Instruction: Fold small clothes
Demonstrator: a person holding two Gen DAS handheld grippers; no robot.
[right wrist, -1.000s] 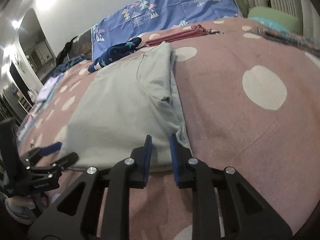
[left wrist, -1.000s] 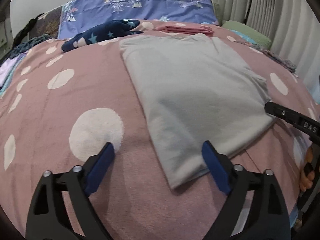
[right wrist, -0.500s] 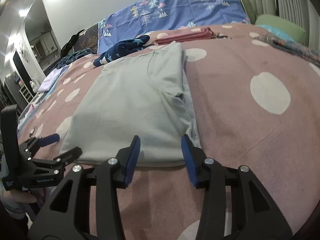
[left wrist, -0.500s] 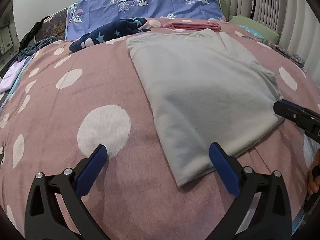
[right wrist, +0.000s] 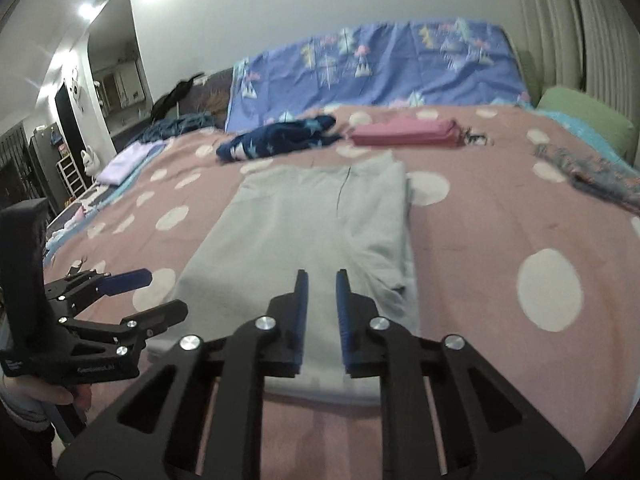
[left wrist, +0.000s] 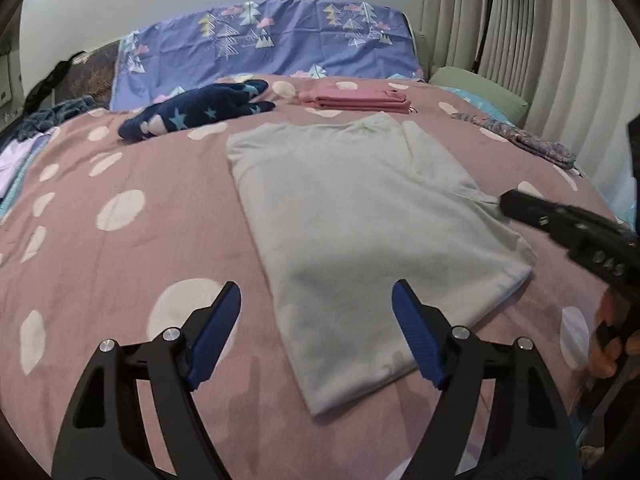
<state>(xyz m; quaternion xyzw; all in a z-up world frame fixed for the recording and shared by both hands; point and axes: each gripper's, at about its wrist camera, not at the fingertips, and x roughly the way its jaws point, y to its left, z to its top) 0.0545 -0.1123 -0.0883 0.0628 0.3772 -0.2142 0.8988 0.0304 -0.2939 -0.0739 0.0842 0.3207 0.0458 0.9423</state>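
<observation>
Pale walls close the room behind a bed (left wrist: pixel 100 248) spread with a dusty-pink blanket dotted with large white circles. At the bed's far left edge lie a folded lilac cloth (right wrist: pixel 128 160) and some dark blue-grey fabric (right wrist: pixel 176 126), with a doorway and dark shelving (right wrist: pixel 40 160) beyond them. Across the head of the bed stands a periwinkle cover printed with trees and clouds (left wrist: pixel 264 46). Just before it, toward the middle, lie a crumpled navy garment with pale stars (left wrist: pixel 200 114) and, to its right, a flat stack of folded pink cloth (left wrist: pixel 356 100).

A pale grey T-shirt, its sides folded in to a long rectangle (left wrist: pixel 360 216), lies flat in the middle of the bed, its hem at the near edge. The left gripper (left wrist: pixel 316 328) hovers over the hem's left corner, jaws wide apart and closing, clear of the cloth. The right gripper (right wrist: pixel 320 312) hangs above the hem's right part, jaws a narrow gap apart and closing on nothing.

At the far right edge lie a patterned purple-grey cloth (left wrist: pixel 520 140) and a green pillow (left wrist: pixel 480 88), against pleated cream curtains (left wrist: pixel 520 32).
</observation>
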